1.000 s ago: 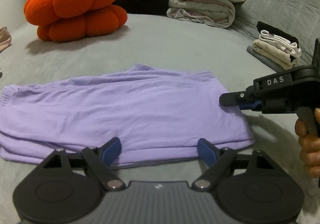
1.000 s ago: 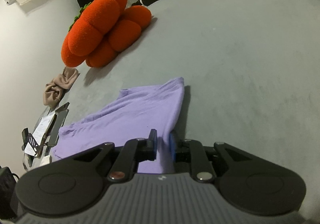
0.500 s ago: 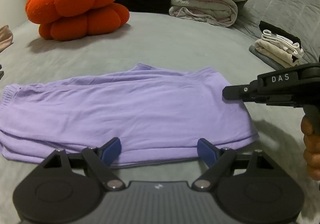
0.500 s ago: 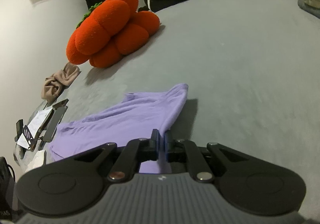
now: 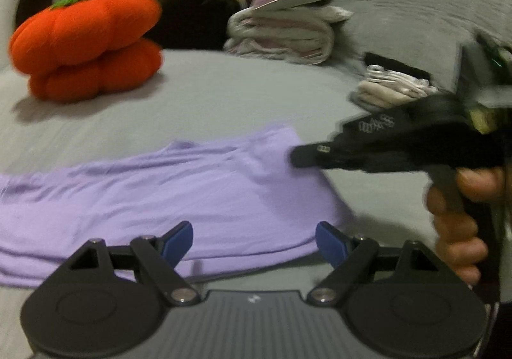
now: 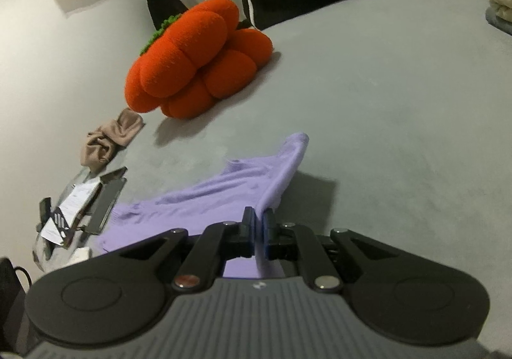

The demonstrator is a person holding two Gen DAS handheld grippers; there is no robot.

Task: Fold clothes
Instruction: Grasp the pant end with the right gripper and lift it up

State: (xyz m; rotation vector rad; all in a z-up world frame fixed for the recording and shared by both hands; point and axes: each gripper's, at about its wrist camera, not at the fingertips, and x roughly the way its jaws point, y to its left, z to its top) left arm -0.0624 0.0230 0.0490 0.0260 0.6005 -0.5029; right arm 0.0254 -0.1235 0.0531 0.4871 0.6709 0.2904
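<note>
My right hand-held gripper [image 6: 258, 232] pinches the purple garment's [image 5: 179, 195] right edge; my left hand-held gripper [image 5: 254, 239] stands wide, so lifting one-sided could drag and skew the fold

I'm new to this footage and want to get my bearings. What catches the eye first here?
The orange pumpkin cushion stands out, sitting at the far side of the grey bed. In front of it lies the purple garment, flat but for one edge pinched and raised by the shut right gripper. The left gripper is open at the garment's near edge, holding nothing.
</note>
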